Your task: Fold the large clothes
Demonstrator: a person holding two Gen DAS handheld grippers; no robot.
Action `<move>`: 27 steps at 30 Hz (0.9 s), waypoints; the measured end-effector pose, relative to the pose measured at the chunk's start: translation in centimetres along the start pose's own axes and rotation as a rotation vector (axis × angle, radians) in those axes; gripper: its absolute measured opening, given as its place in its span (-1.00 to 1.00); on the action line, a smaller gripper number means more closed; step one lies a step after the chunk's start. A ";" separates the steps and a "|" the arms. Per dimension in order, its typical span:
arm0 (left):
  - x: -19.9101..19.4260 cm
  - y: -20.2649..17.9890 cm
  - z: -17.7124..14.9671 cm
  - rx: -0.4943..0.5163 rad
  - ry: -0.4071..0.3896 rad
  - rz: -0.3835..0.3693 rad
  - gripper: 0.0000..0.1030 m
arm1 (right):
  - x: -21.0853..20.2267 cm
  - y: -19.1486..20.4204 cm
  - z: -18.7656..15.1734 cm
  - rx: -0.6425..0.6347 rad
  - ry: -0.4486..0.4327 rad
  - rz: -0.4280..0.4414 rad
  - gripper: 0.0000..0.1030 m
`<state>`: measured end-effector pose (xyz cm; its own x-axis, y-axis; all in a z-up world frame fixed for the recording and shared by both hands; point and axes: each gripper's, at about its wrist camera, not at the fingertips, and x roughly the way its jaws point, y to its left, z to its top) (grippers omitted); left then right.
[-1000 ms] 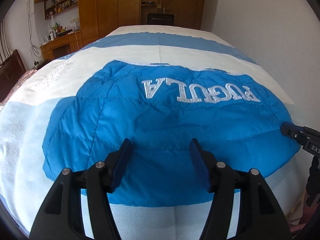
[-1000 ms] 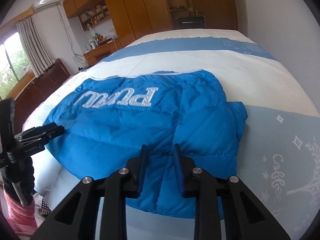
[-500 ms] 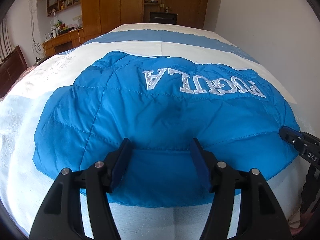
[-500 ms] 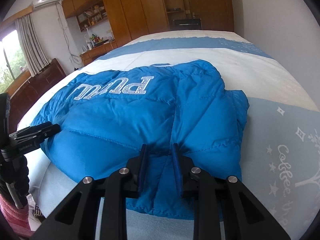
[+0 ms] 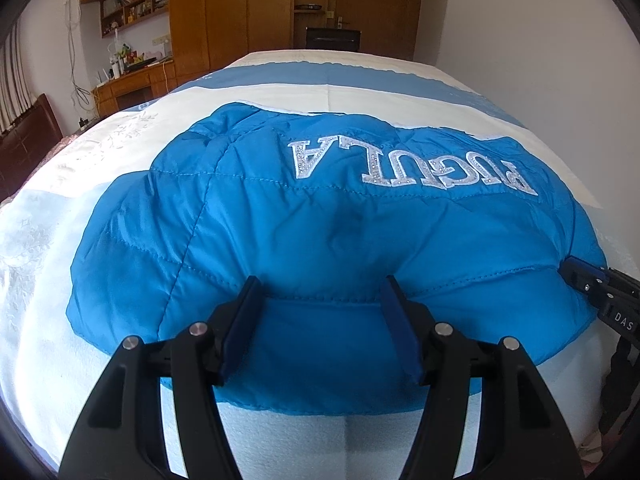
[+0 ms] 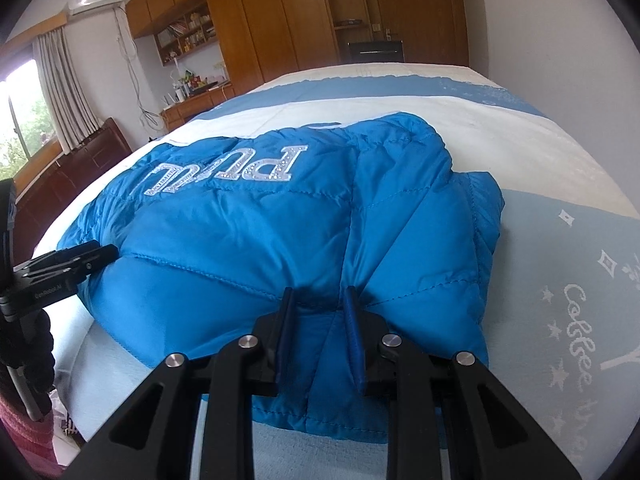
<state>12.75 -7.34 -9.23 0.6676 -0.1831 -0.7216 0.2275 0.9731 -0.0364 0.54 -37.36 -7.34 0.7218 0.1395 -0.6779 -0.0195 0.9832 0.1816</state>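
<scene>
Both grippers sit at the near hem of the blue jacket. Our left gripper has its jaws apart w/ padded fabric bulging between them; can't tell if it's clamped. Our right gripper is pinched tight on a fold. Silver letters read "PUGULA", upside down. Jacket lies flat on the bed, blue-and-cream cover w/ "Coffee" print at right. Far side: wood wardrobes, cluttered desk, white wall at right.
</scene>
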 end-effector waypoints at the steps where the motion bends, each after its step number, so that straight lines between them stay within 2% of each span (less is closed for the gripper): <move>1: -0.1 0.1 0.0 -0.007 0.000 -0.002 0.19 | 0.0 0.0 0.0 0.000 0.000 0.000 -0.54; 7: -2.0 1.0 -0.2 -0.052 0.004 -0.012 0.23 | 0.0 -0.1 0.0 0.010 0.000 0.012 -0.54; 12: -4.3 2.4 -0.8 -0.074 -0.015 0.058 0.38 | -0.1 -0.1 0.0 0.018 0.001 0.019 -0.54; 15: -5.1 3.8 -1.4 -0.111 -0.010 0.109 0.47 | -0.1 -0.1 0.0 0.021 0.002 0.022 -0.54; 17: -5.2 5.2 -1.8 -0.159 0.001 0.115 0.49 | -0.1 0.0 0.0 0.021 0.001 0.022 -0.54; 19: -4.9 6.7 -2.1 -0.226 0.015 0.085 0.50 | -0.1 0.0 0.0 0.020 0.001 0.022 -0.54; 23: -3.4 10.8 -3.1 -0.458 0.038 -0.081 0.52 | -0.1 -0.1 0.0 0.021 0.002 0.022 -0.54; 27: -1.8 13.5 -3.5 -0.619 0.043 -0.208 0.52 | -0.1 -0.1 0.0 0.021 0.002 0.022 -0.54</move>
<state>12.12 6.63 -10.87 0.6221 -0.3829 -0.6829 -0.1099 0.8209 -0.5604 0.47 -37.45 -7.33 0.7200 0.1614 -0.6749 -0.0206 0.9771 0.2117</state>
